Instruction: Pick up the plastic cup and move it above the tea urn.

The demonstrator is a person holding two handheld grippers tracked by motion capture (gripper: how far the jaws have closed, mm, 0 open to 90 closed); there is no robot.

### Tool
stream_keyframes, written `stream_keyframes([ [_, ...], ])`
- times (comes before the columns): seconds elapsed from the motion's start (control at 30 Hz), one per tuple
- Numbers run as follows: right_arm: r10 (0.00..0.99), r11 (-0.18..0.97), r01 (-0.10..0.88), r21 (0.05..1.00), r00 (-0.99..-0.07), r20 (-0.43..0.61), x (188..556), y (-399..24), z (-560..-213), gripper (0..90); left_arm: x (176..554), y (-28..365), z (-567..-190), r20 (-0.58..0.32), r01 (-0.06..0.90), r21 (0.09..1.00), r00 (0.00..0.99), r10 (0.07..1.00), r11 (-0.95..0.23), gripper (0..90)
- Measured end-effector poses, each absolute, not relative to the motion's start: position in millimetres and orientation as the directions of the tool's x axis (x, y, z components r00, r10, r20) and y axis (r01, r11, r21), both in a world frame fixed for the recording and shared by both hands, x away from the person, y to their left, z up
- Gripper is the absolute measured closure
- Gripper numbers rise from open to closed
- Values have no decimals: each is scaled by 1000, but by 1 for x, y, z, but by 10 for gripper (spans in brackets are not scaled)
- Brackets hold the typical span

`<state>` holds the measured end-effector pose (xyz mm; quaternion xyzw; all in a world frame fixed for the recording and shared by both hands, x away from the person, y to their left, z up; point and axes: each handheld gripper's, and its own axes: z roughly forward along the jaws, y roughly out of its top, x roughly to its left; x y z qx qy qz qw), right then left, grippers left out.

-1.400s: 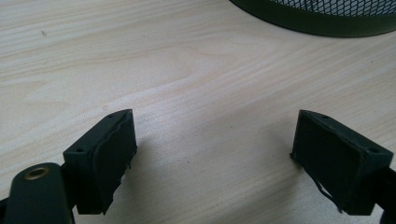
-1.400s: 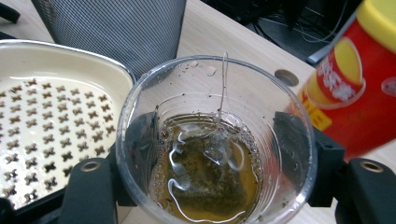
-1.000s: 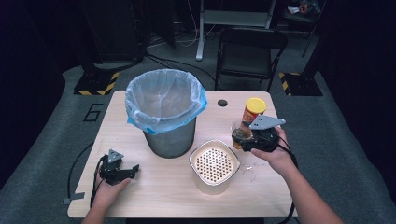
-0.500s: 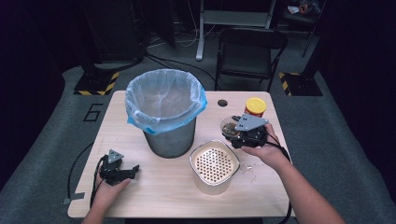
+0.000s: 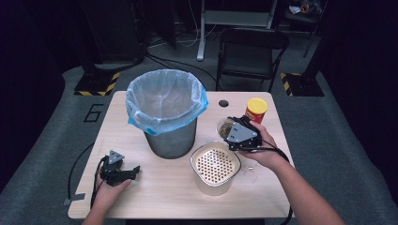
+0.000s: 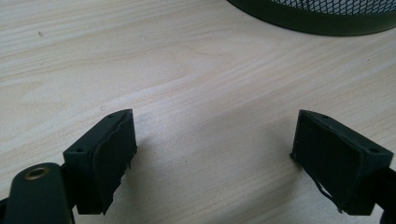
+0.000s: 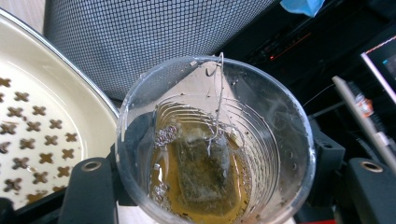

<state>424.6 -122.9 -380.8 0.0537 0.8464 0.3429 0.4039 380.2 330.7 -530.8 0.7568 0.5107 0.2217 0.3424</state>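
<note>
My right gripper is shut on a clear plastic cup, held above the table between the bin and the can. In the right gripper view the cup holds amber tea with a soaked tea bag, and its string hangs over the rim. The black jaws clasp the cup's sides. A cream perforated strainer bowl sits just in front of the cup; its rim lies at the left. My left gripper rests on the table at the front left, open, with bare wood between its pads.
A grey mesh bin with a blue liner stands at the table's middle; its mesh wall is close behind the cup. A red can with a yellow lid stands at the back right. A folding chair stands beyond the table.
My right gripper has carried the cup leftward, away from the can and toward the bin and the strainer's far rim. The left gripper has stayed put.
</note>
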Motion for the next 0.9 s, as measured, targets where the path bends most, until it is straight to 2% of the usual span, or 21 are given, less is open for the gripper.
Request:
stream_keyframes([
  [0.27,307,794,-247,556,-626,-717,419,-122,-385,326,380,331,-531,-14,621,745,380,925,-244,134],
  [0.47,220,838,-308,450,-565,-795,409,-114,-392,328,380,331,-531,-14,621,745,380,925,-244,134],
  [0.63,131,877,-359,320,-462,-877,400,-106,-397,331,380,331,-531,-14,621,745,380,925,-244,134],
  [0.67,64,894,-388,224,-384,-921,395,-101,-401,332,380,331,-531,-14,621,745,380,925,-244,134],
  [0.73,48,898,-393,199,-360,-932,394,-99,-403,332,380,331,-531,-14,621,745,380,925,-244,134],
  [0.77,-9,905,-410,115,-289,-957,389,-95,-407,334,380,331,-531,-14,621,745,380,925,-244,134],
  [0.8,-9,905,-410,115,-289,-957,389,-95,-407,334,380,331,-531,-14,621,745,380,925,-244,134],
  [0.9,-96,906,-424,-3,-199,-975,383,-89,-412,334,380,331,-531,-14,621,745,380,925,-244,134],
])
